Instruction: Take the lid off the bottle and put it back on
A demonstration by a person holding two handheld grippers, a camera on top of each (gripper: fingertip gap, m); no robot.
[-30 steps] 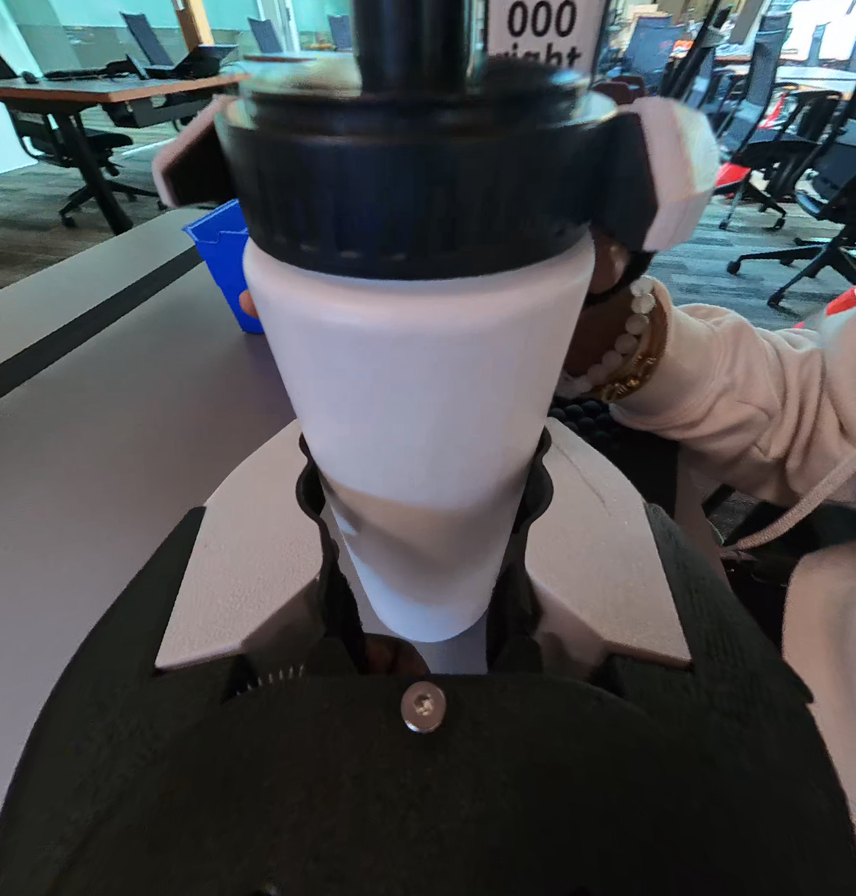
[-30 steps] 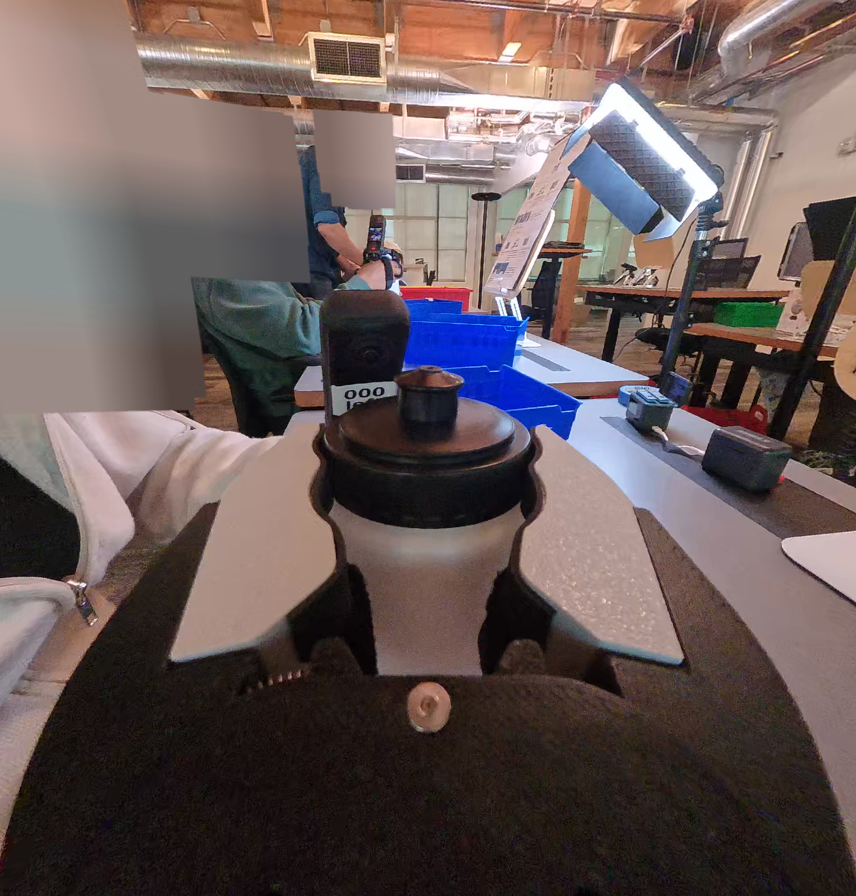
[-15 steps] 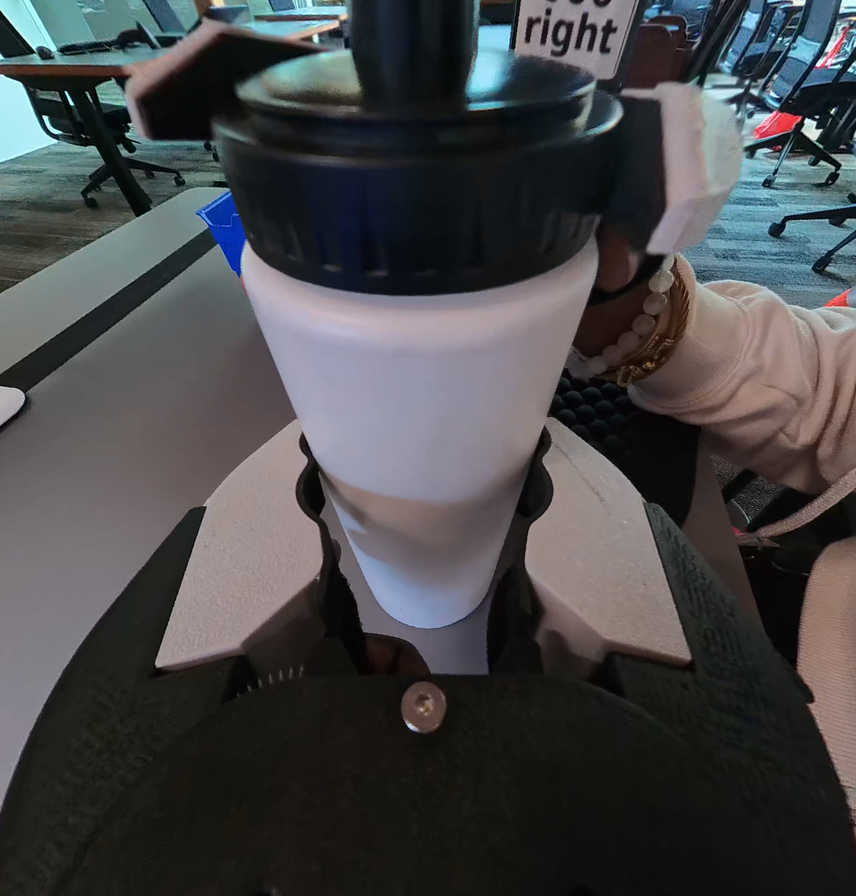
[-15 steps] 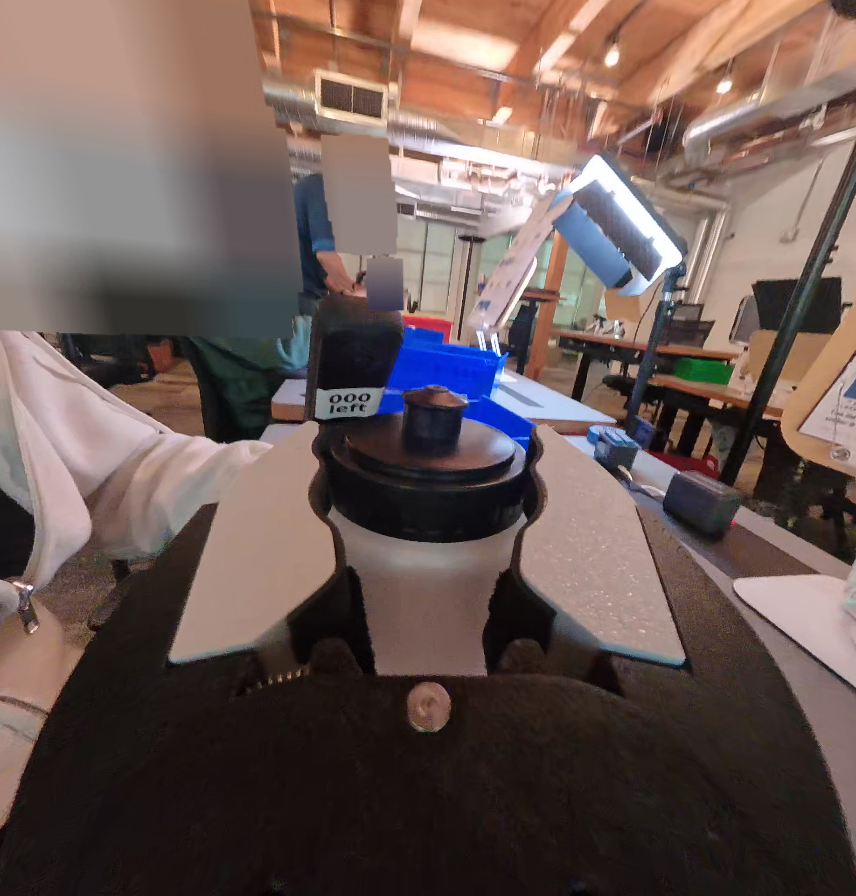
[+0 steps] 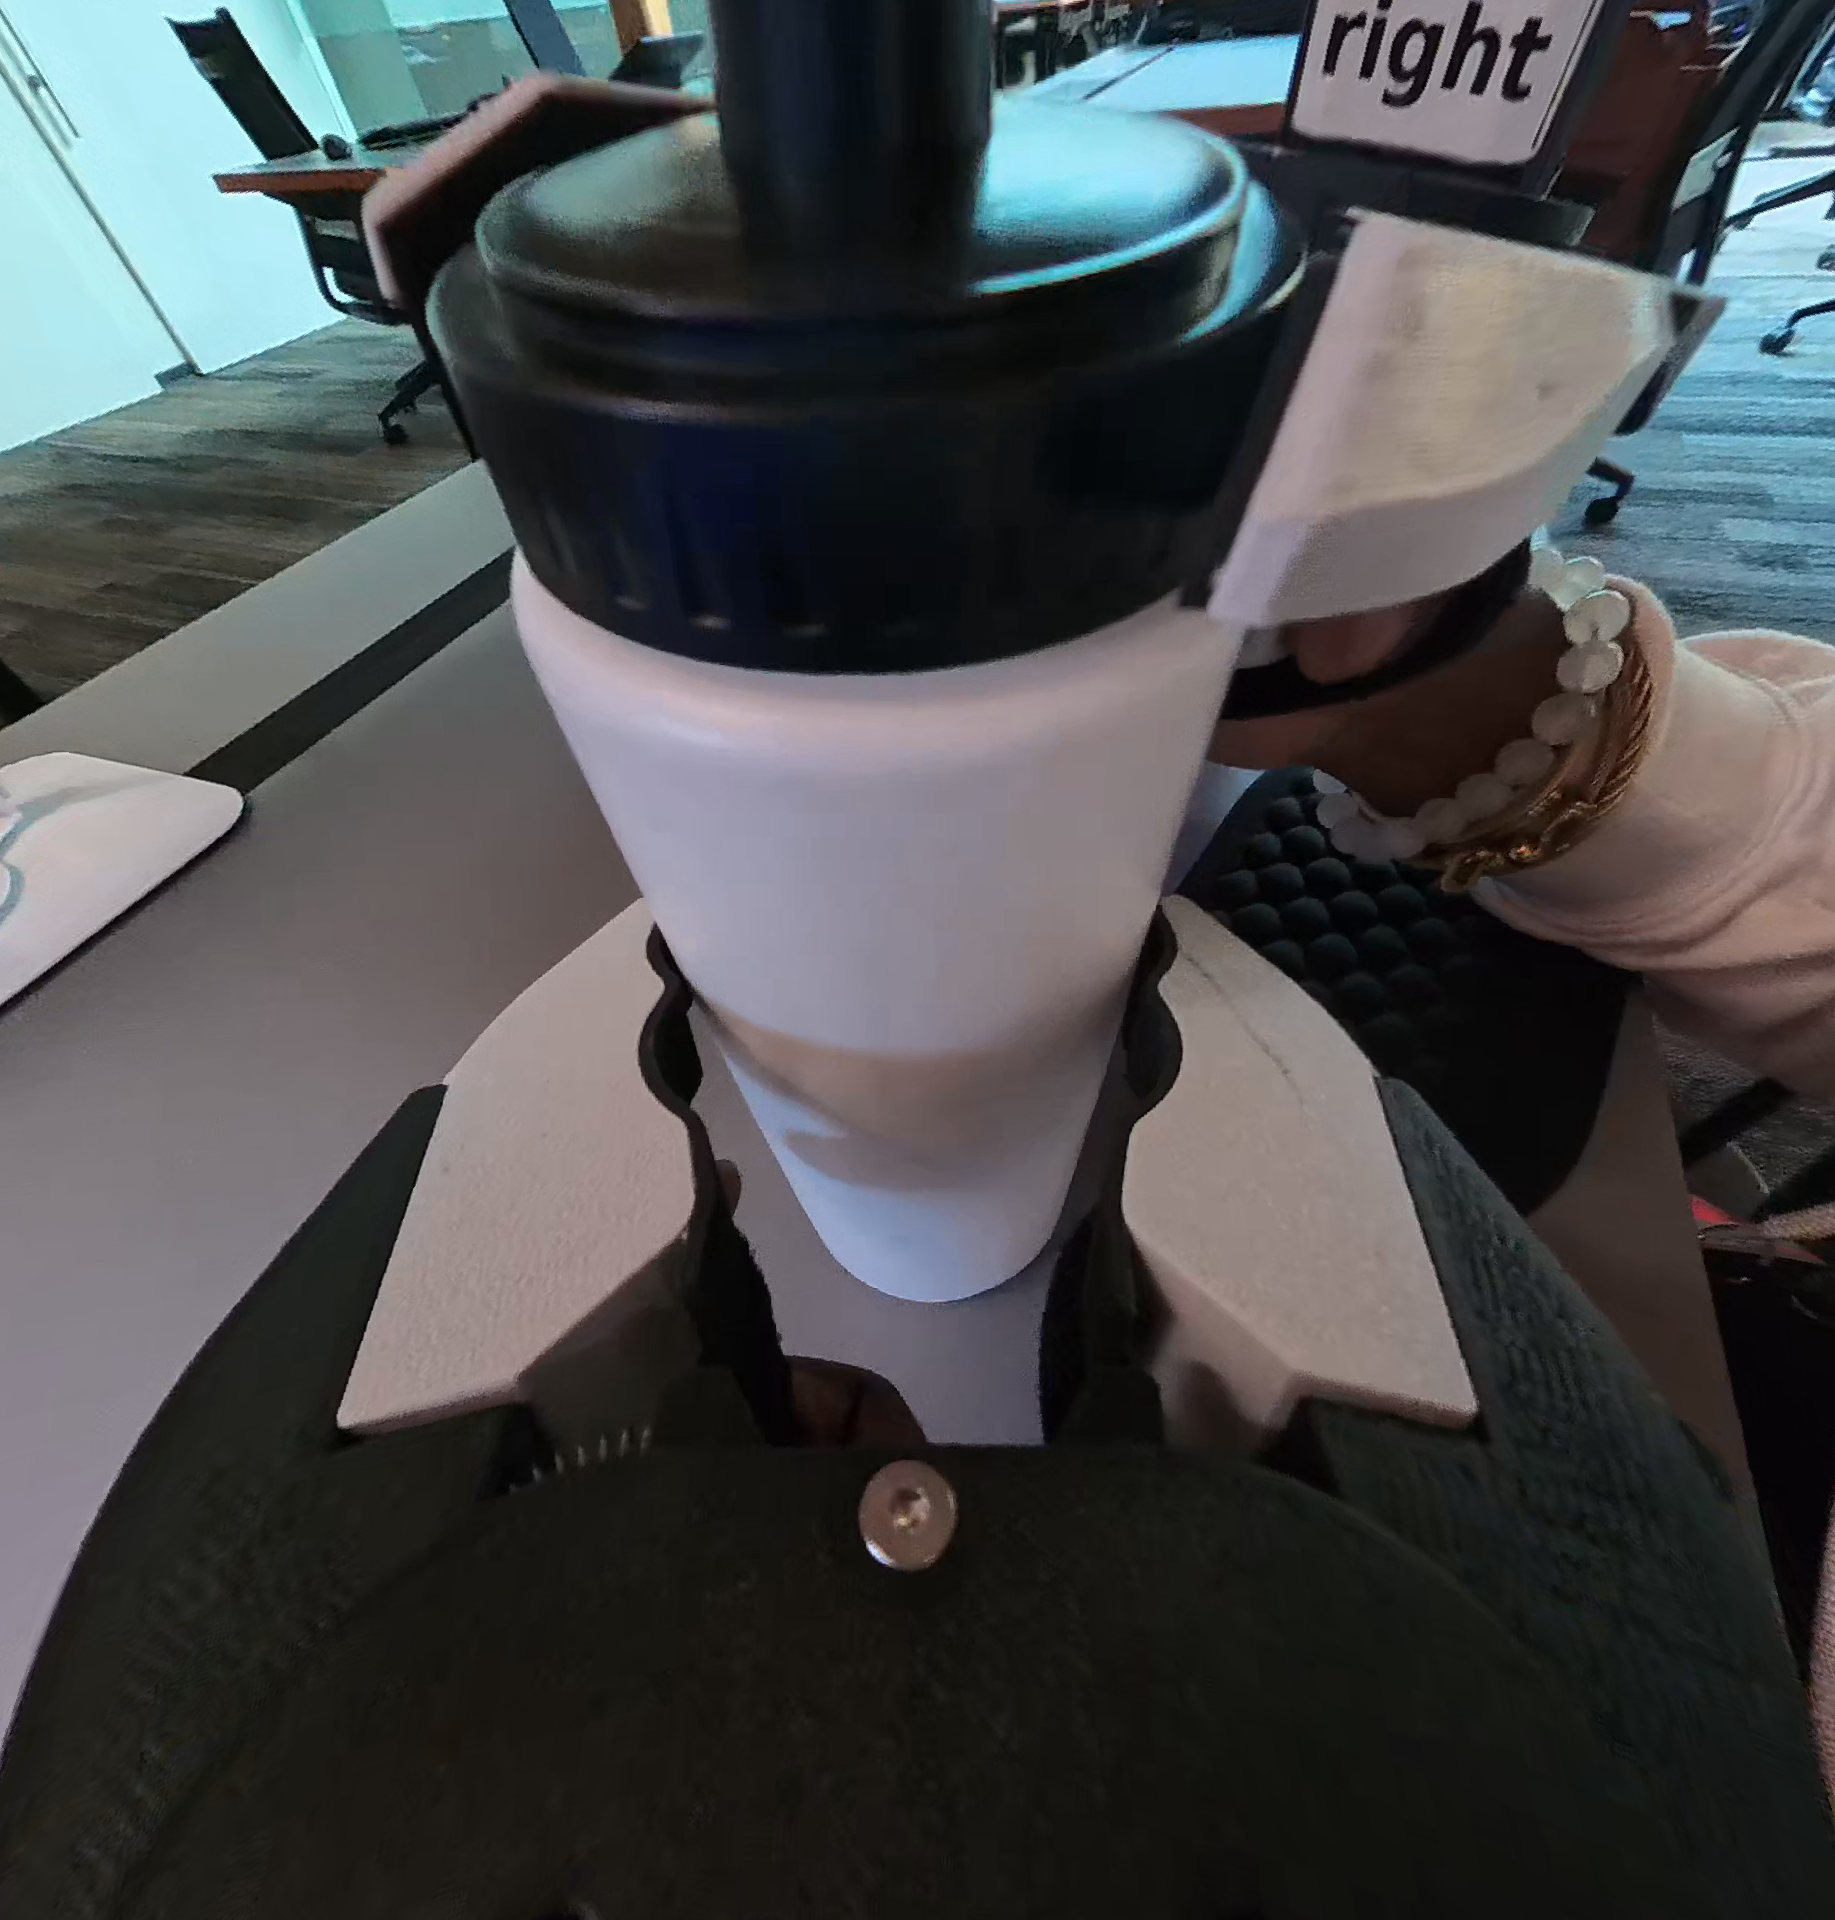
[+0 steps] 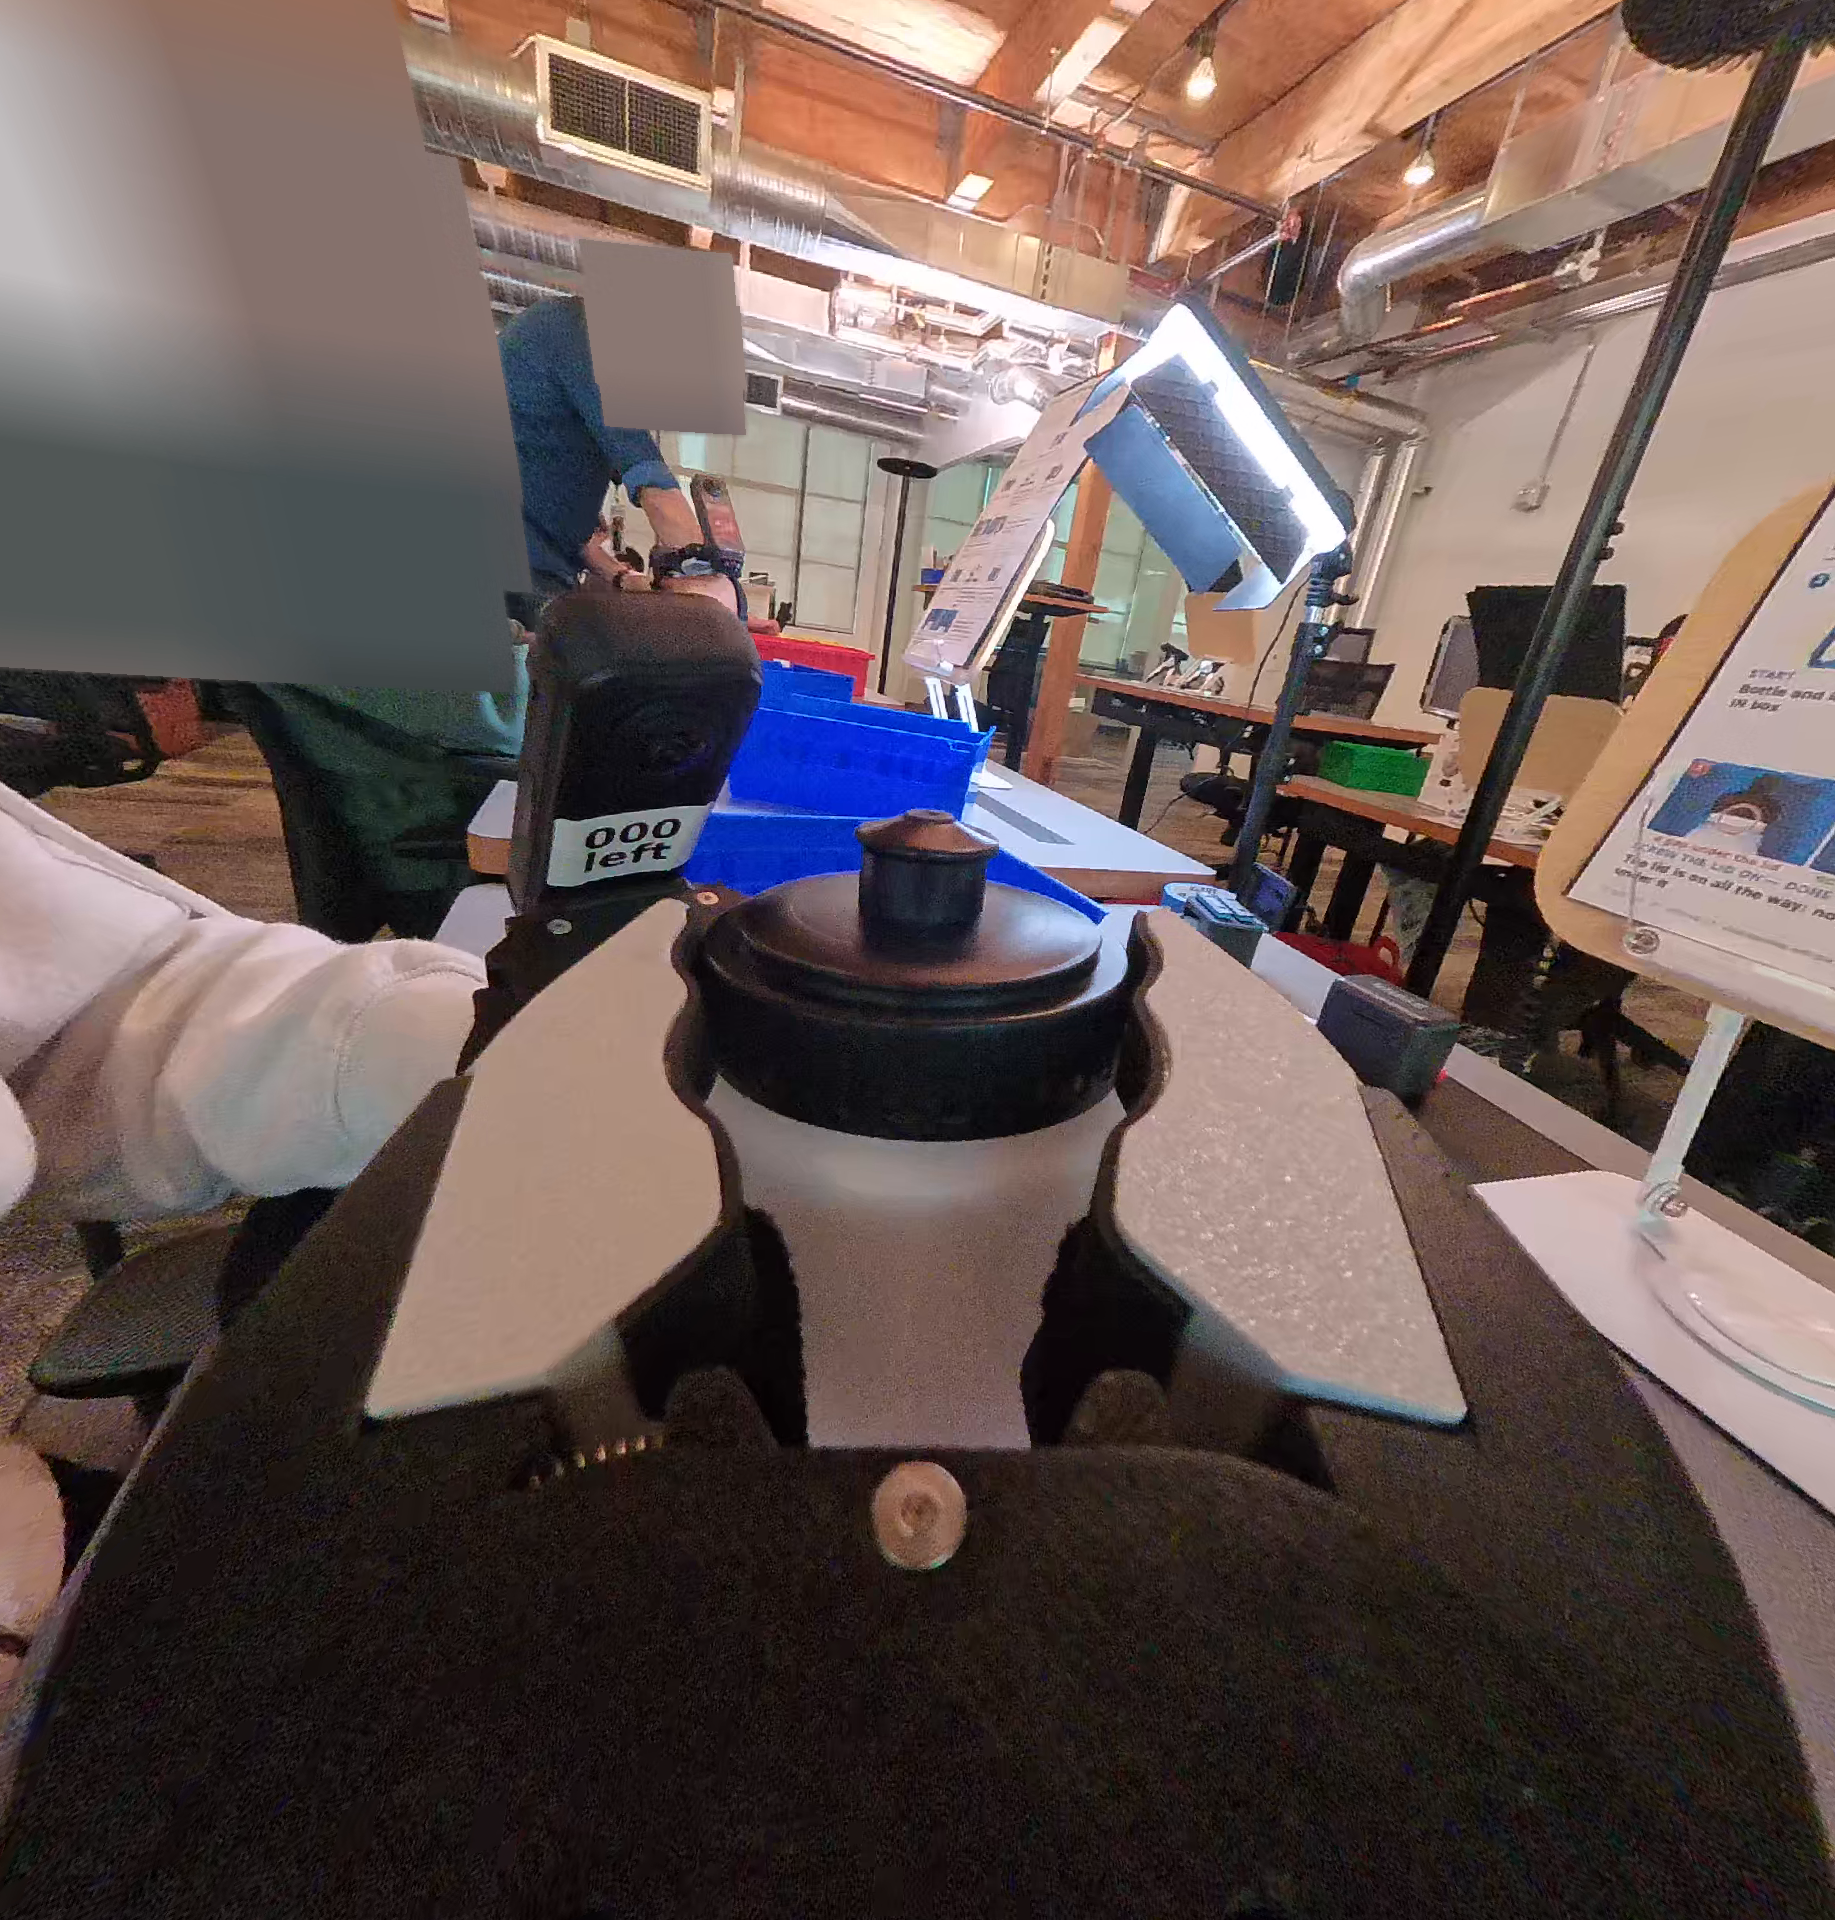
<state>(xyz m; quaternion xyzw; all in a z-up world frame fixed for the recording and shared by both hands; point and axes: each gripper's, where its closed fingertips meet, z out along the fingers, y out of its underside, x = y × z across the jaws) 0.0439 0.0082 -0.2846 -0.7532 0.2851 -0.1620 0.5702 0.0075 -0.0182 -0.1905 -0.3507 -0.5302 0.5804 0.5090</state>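
My left gripper (image 5: 908,1049) pinching white bottle (image 5: 892,831) low on body, dead centre. My right gripper (image 6: 918,1029) clamped on black lid (image 6: 908,997), swung clockwise since a second ago; lid seated, I judge unscrewing underway.

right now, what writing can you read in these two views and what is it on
Not quoting writing, only where it stands.
Cropped white label, left wrist view: bold print.
White camera label, right wrist view: bold print.
Near instruction sheet: print, partly blurred.
Far tilted sheet: too small.
Bottle, lid: none.
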